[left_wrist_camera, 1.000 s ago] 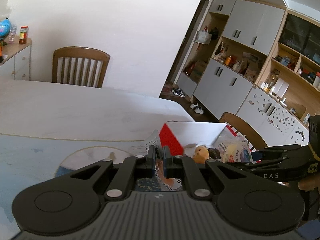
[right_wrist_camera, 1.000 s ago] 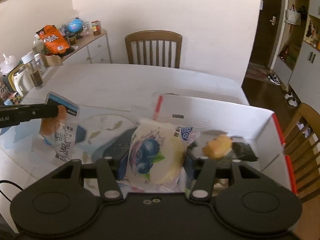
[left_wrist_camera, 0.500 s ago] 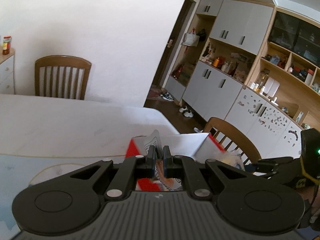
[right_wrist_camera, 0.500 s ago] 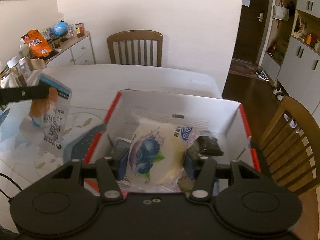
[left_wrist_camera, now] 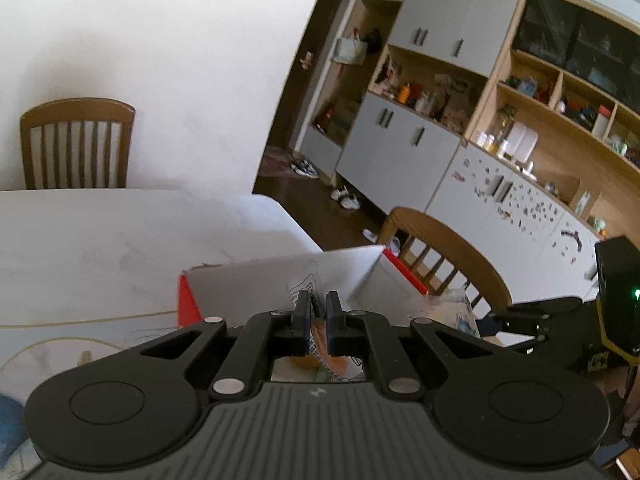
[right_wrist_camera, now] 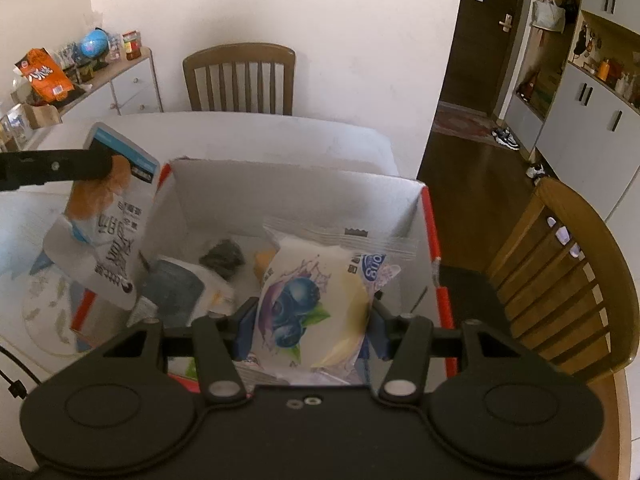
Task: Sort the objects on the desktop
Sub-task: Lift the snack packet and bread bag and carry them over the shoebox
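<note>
The left gripper pinches an orange-and-white snack pouch over the left wall of the white cardboard box on the surface, while the right gripper clamps a blueberry packet above its inside.

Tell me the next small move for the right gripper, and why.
Probably open the right gripper and drop the blueberry-print plastic snack packet. Its jaws clamp the packet directly above the open white cardboard box with red edges, which already holds other items, while the left gripper holds its white-and-orange pouch at the box's left wall.
</note>
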`<move>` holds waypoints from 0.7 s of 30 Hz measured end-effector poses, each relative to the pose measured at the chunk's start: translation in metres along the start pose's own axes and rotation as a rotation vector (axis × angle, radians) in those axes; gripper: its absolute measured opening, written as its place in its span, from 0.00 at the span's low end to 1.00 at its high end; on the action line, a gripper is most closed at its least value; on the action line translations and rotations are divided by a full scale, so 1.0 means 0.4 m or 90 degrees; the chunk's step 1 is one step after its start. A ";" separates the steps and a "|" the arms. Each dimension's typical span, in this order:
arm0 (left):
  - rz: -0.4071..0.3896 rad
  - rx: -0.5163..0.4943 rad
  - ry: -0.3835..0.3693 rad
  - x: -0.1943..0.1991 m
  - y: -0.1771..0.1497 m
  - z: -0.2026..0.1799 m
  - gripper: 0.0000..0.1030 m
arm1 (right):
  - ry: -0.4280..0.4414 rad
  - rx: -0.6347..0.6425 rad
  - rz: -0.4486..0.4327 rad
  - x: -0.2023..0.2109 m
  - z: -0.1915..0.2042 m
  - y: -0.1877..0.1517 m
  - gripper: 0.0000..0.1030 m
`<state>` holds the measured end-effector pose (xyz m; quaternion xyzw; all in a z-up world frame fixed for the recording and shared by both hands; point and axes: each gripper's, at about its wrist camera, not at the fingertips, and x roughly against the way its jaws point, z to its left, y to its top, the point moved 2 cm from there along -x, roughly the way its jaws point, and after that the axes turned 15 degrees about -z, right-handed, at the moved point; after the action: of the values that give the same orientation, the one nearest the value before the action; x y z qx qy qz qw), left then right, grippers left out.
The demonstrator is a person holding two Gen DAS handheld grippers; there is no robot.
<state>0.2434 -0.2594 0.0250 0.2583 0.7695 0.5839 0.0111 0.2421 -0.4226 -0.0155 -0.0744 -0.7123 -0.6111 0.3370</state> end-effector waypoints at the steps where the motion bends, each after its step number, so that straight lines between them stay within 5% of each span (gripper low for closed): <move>1: 0.006 -0.003 -0.003 -0.012 -0.007 -0.003 0.06 | 0.000 0.002 0.004 -0.008 -0.004 -0.004 0.52; 21: 0.118 -0.079 -0.022 -0.169 -0.121 -0.033 0.06 | 0.021 0.044 0.069 -0.138 -0.014 -0.067 0.52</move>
<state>0.2793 -0.3081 -0.0337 0.3373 0.7046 0.6242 -0.0134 0.2725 -0.4176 -0.0689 -0.0915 -0.7224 -0.5680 0.3835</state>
